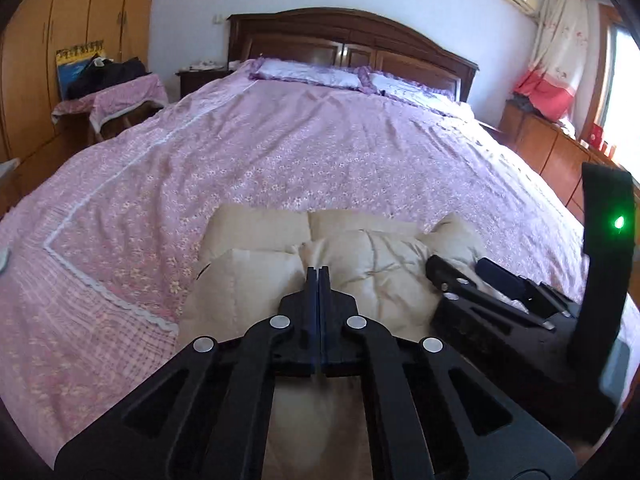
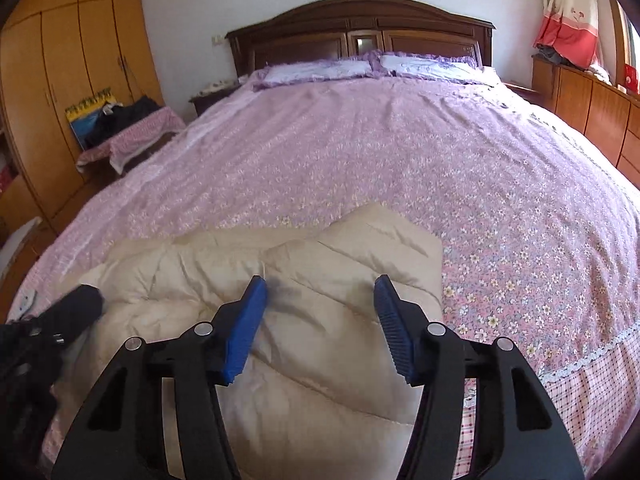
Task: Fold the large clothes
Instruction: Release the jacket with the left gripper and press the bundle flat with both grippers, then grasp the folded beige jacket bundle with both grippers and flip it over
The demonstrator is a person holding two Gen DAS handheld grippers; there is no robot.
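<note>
A beige quilted padded garment lies folded in a puffy bundle at the near end of the bed; it also shows in the right wrist view. My left gripper is shut, its fingers pressed together just above the bundle, and I see no cloth between them. My right gripper is open and empty, its blue pads spread over the garment's right half. The right gripper also shows in the left wrist view, resting on the bundle's right side. The left gripper shows at the garment's left edge.
The bed has a pink floral cover, two pillows and a dark wooden headboard. A small cloth-covered table with dark clothes stands left of the bed before wooden wardrobes. Low wooden cabinets run along the right.
</note>
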